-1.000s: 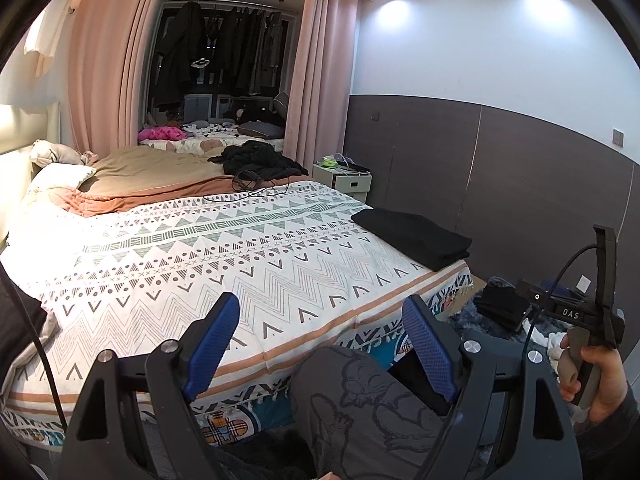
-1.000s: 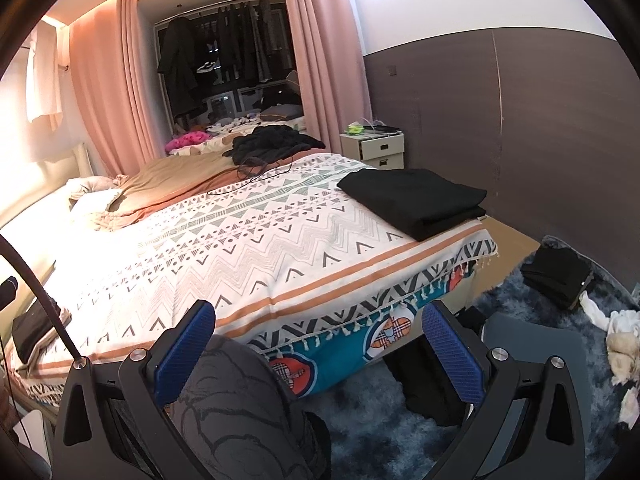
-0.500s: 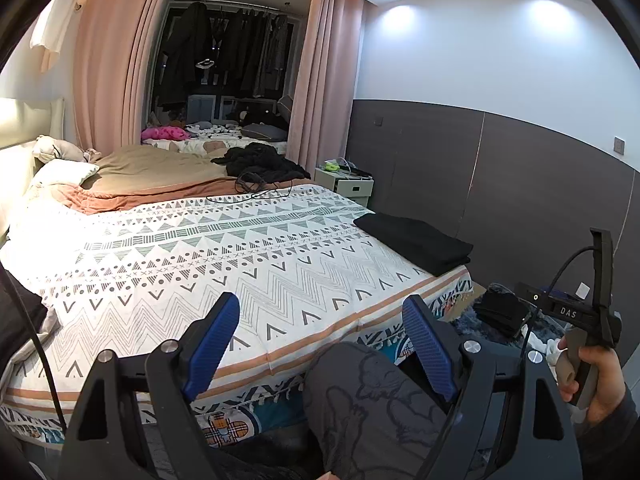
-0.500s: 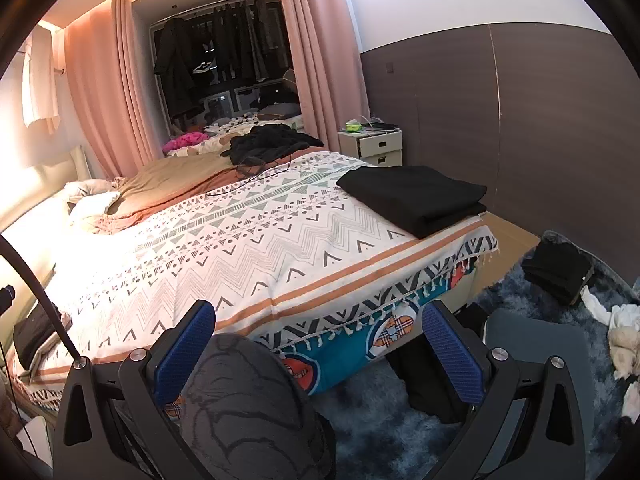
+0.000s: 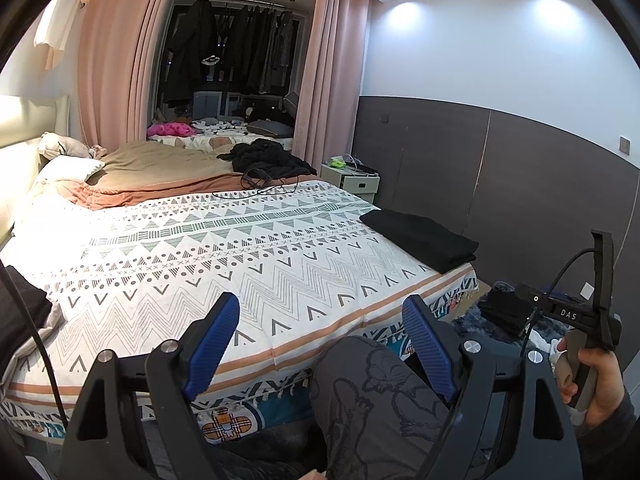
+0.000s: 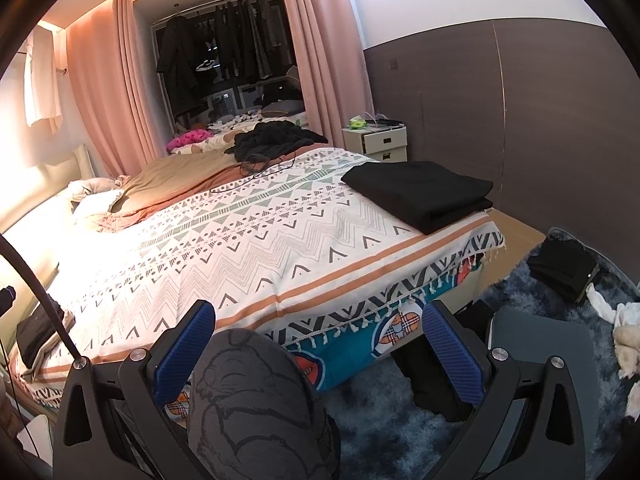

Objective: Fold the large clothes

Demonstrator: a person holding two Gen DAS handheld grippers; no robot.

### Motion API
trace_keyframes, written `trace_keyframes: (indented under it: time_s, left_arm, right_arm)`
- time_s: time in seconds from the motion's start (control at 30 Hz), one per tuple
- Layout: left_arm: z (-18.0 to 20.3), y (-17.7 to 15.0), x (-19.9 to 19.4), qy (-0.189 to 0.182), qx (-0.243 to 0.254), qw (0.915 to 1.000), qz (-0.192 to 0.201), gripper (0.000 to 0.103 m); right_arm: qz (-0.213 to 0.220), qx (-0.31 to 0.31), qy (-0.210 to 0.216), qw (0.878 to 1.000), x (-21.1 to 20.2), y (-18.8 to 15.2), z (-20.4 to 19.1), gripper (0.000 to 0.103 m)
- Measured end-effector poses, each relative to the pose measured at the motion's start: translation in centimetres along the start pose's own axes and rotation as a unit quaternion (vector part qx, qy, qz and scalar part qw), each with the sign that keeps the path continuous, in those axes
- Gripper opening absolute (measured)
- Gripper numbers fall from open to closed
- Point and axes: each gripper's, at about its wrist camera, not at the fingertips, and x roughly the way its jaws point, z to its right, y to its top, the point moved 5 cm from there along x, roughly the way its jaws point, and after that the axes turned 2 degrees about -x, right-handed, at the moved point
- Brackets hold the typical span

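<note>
**Two grippers idle before the bed**

The left gripper (image 5: 320, 344) and right gripper (image 6: 318, 344) both stand wide, holding nothing. One bed (image 5: 248, 264) with a zigzag cover bears one folded black garment (image 6: 420, 194) at its far right corner. One nightstand (image 6: 380, 142), pink curtains (image 5: 116, 56), grey-panelled wall (image 5: 500, 168).

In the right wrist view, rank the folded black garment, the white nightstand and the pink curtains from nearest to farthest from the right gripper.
From the right gripper:
1. Folded black garment, on the bed's near right corner.
2. White nightstand, beyond the bed against the right wall.
3. Pink curtains, farthest, framing the window behind.
</note>
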Motion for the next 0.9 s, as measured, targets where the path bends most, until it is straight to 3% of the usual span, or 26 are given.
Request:
trace_keyframes:
  time_s: [0.83,0.9]
  left_arm:
    - [-0.5,0.1,-0.9,0.015,-0.001,0.9998,0.016,0.092]
    - [-0.4,0.2,-1.0,0.019,0.002,0.9996,0.019,0.101]
  right_arm:
    - [-0.007,0.001,0.006,1.0,0.3,0.1,-1.0,0.103]
    - [-0.006,0.0,0.006,1.0,0.2,0.1,-1.1,0.103]
